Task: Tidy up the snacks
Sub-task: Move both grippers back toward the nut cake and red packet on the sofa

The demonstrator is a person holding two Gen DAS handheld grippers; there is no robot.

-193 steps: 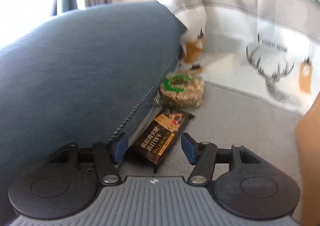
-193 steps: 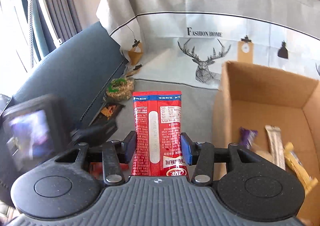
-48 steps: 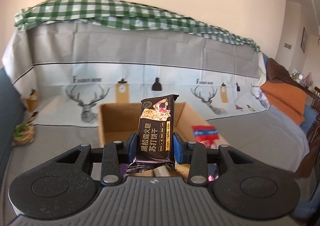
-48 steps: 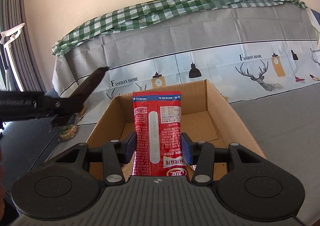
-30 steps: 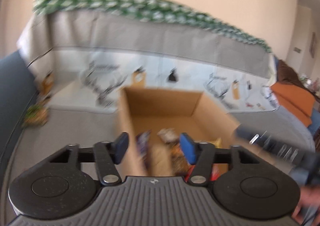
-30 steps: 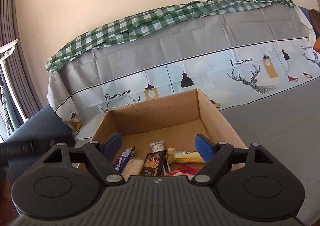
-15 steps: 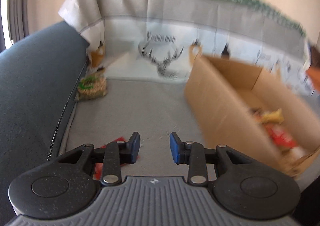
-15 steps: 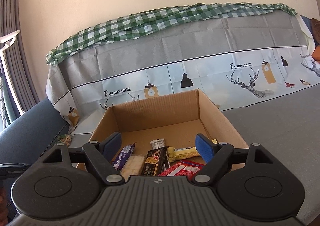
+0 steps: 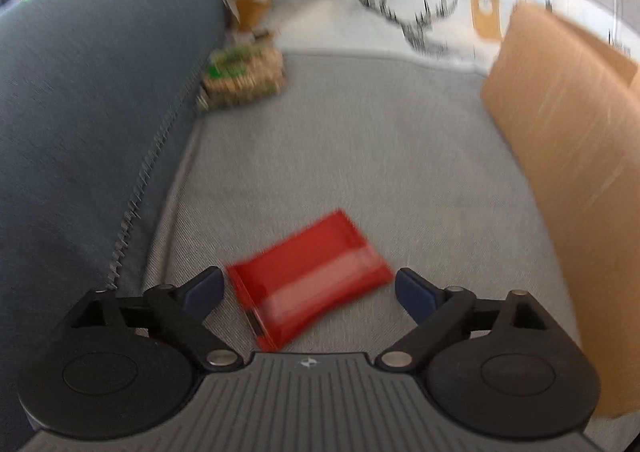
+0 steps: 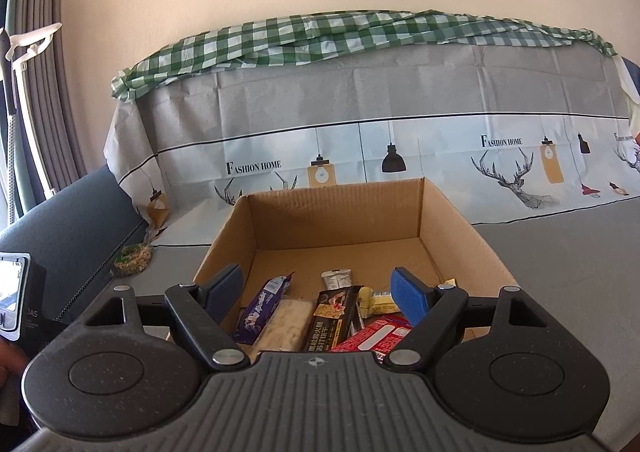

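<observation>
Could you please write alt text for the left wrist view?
The left gripper, fingers opening, hangs over a red packet lying flat on a grey seat. A seed-filled bag sits by the blue cushion, a cardboard box to the right.

Motion blur smears the red packet's (image 9: 308, 276) print.

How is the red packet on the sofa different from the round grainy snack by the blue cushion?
The red packet is flat, rectangular and plain red; the grainy snack is lumpy, tan, with a green label. The red packet lies just ahead of the left gripper, whose jaws are opening; the grainy snack sits farther off, against the blue cushion. Both lie outside the cardboard box.
</observation>
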